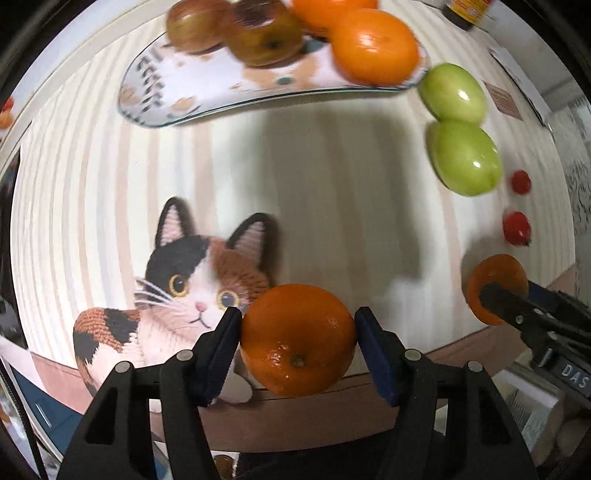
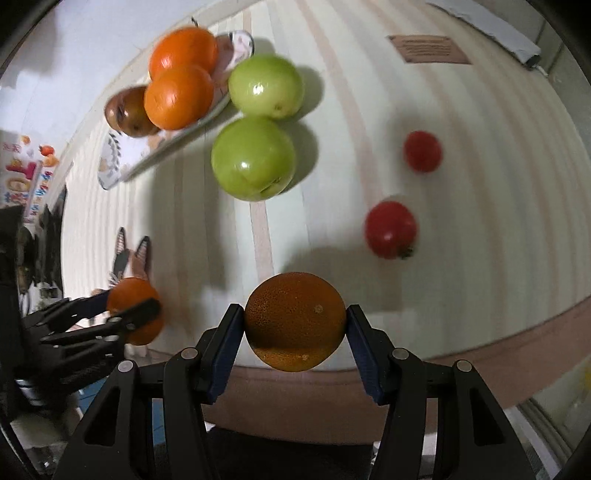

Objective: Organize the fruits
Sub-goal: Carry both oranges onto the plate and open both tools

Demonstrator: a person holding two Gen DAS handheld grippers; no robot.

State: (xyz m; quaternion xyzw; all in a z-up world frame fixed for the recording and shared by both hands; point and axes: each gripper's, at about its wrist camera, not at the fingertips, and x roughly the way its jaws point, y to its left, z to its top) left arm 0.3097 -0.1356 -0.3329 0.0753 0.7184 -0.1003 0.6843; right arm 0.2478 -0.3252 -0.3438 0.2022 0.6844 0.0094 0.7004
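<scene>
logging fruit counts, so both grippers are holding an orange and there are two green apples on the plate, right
Not quite. The two green apples sit on the table beside the plate, not on it; the right wrist view shows this. Each gripper, left and right, does hold an orange.

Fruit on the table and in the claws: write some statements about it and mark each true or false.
1. Each claw grips an orange: left claw on the left orange, right claw on the right orange. True.
2. The plate holds only oranges. False: two brownish fruits lie there too.
3. Two green apples lie beside the plate, on the cloth. True.
4. Both tomatoes are on the plate. False: they lie on the cloth, apart from it.
</scene>
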